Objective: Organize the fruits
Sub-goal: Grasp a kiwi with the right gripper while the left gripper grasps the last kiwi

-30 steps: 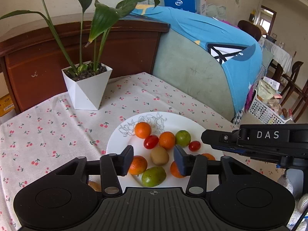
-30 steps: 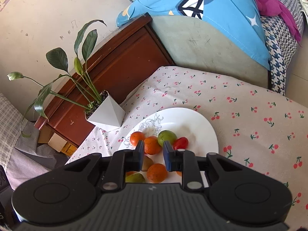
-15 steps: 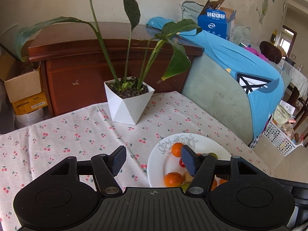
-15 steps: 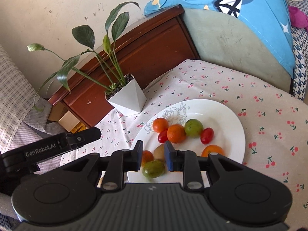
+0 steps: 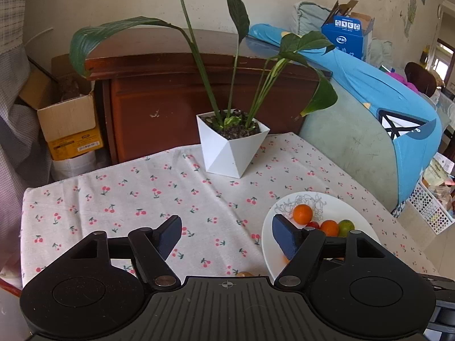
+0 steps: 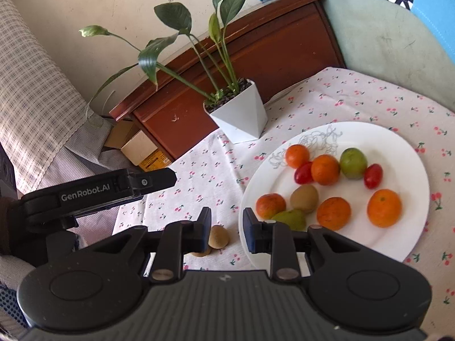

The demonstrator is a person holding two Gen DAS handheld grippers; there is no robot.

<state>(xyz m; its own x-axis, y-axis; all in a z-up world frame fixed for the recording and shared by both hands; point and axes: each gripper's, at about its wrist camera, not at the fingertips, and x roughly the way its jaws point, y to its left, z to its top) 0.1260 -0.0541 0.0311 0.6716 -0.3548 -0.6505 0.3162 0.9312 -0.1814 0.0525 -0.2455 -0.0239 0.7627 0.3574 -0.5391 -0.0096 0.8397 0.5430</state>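
Note:
A white plate [image 6: 398,147] on the cherry-print tablecloth holds several fruits: oranges [image 6: 384,207], a green fruit [image 6: 353,162], red tomatoes [image 6: 373,175] and a brown kiwi [image 6: 304,198]. A brown kiwi [image 6: 218,236] lies on the cloth left of the plate, just beyond my right gripper [image 6: 226,230], which is open a little and empty. My left gripper [image 5: 226,237] is wide open and empty above the cloth, left of the plate [image 5: 270,244]. The loose kiwi [image 5: 244,274] peeks out at its base. The left gripper's body [image 6: 96,190] shows in the right wrist view.
A white pot with a leafy plant [image 5: 231,145] stands at the table's far edge. A wooden headboard [image 5: 176,85] and a cardboard box [image 5: 68,125] lie behind. A cushion with blue cloth [image 5: 392,119] borders the table on the right.
Both grippers have pulled back and swung left from over the plate. The left gripper has opened wider. The loose kiwi on the cloth has come into view.

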